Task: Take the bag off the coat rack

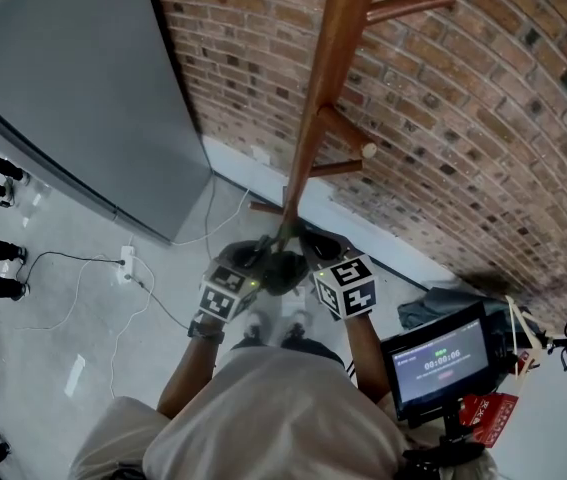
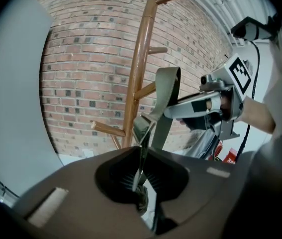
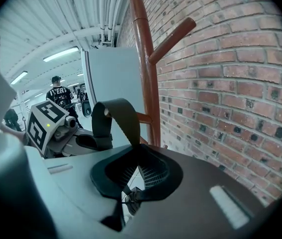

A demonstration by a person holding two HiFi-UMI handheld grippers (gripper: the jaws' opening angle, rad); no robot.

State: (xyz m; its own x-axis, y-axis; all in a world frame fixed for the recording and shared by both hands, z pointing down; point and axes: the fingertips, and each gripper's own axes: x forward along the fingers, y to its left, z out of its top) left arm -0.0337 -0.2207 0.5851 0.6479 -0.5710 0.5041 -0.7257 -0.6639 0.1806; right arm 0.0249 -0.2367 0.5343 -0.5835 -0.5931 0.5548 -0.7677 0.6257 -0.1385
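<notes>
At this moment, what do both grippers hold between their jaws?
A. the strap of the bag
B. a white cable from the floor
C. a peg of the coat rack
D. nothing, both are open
A: in each gripper view the strap runs down between shut jaws, those of the left gripper and those of the right gripper.

One coat rack (image 1: 318, 118), one bag strap (image 3: 116, 118), two grippers (image 1: 260, 255) (image 1: 313, 246), one monitor (image 1: 441, 360)
</notes>
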